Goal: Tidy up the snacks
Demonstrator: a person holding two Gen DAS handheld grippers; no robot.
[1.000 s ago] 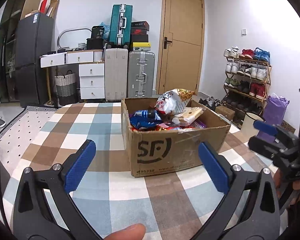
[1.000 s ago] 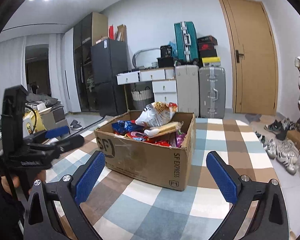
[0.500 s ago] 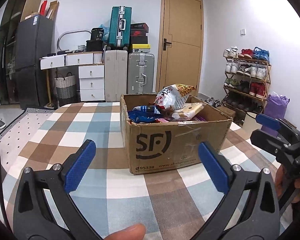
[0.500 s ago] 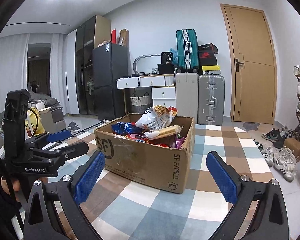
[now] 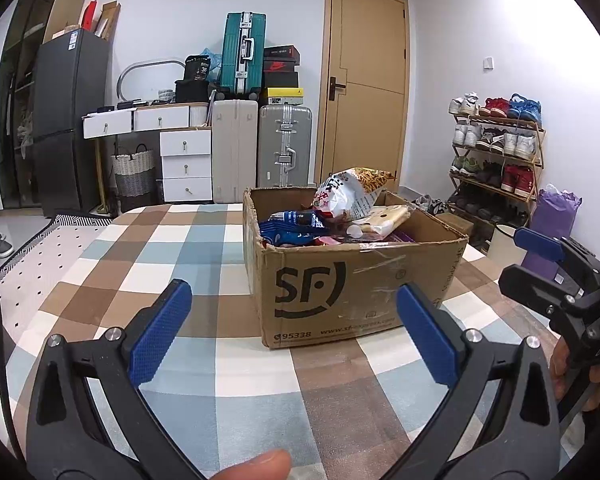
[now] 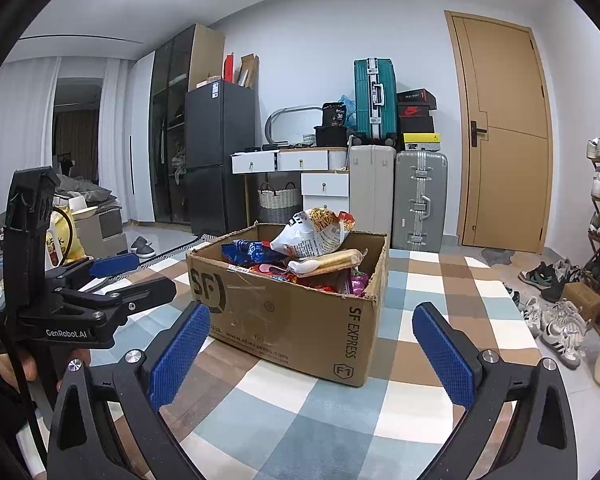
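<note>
An open cardboard SF box stands on the checked tablecloth, full of snack packets. A white chip bag sticks out on top, beside a blue packet and a pale wrapped snack. The box also shows in the right wrist view, with the chip bag on top. My left gripper is open and empty, in front of the box. My right gripper is open and empty, near the box's corner. Each gripper shows in the other's view, the right one and the left one.
Behind the table stand suitcases, white drawers, a black fridge and a wooden door. A shoe rack and a purple bag are at the right. Loose shoes lie on the floor.
Both grippers have dropped lower and tilted up, so the box sits lower in view and looks a little nearer. Both stay open and empty. Nothing in the box has moved.
</note>
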